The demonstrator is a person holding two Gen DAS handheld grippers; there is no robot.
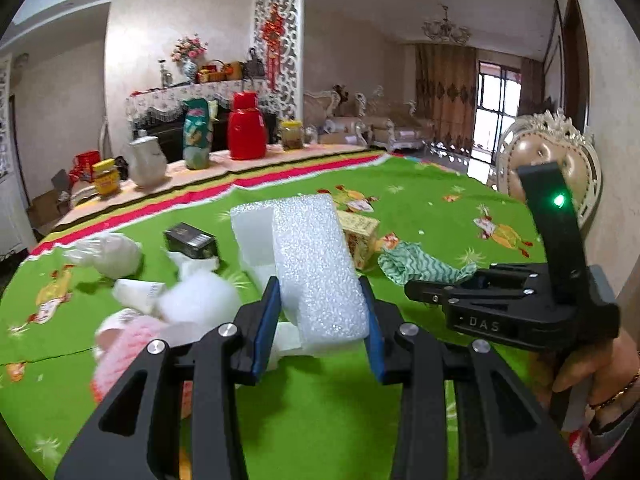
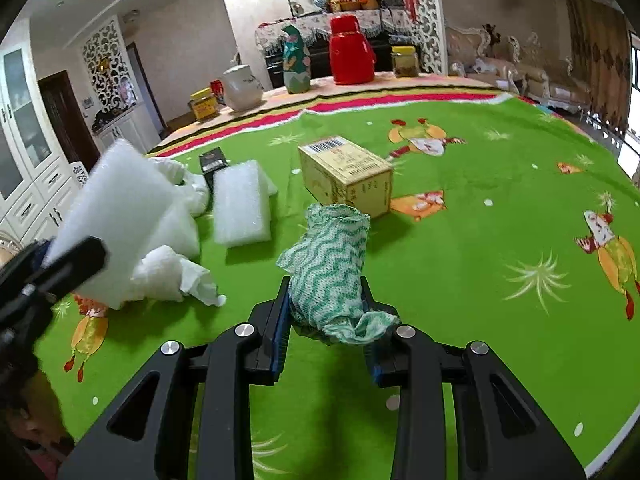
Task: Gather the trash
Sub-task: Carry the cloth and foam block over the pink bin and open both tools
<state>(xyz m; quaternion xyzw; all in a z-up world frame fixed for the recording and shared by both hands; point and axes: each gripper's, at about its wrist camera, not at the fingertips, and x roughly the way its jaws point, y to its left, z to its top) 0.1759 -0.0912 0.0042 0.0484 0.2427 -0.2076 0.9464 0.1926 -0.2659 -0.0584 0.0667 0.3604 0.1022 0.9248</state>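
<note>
trash lies across the green cloth (image 2: pixel 460 280) ahead of both grippers. left gripper (image 1: pixel 320 312) pinches a white foam block (image 1: pixel 316 264) between its blue pads (image 1: pixel 266 328), the block standing up and tilted away from the fingers. beyond it and to its left sit more foam (image 1: pixel 250 232), a dark box (image 1: pixel 192 240), a white bag (image 1: pixel 110 254) and crumpled tissue (image 1: pixel 196 296); something pink (image 1: pixel 120 356), blurred, lies close under the left finger. right gripper (image 2: pixel 326 312) is clamped on a green-and-white rag (image 2: pixel 332 264), which sticks up between the fingers and droops over the right one. just past the rag stands a yellow carton (image 2: pixel 346 176), and to the left of it lies a flat foam slab (image 2: pixel 242 204) with tissue (image 2: pixel 176 272) nearer the gripper. from the left camera the right gripper (image 1: pixel 444 292) shows off to the right, holding the rag (image 1: pixel 420 264).
</note>
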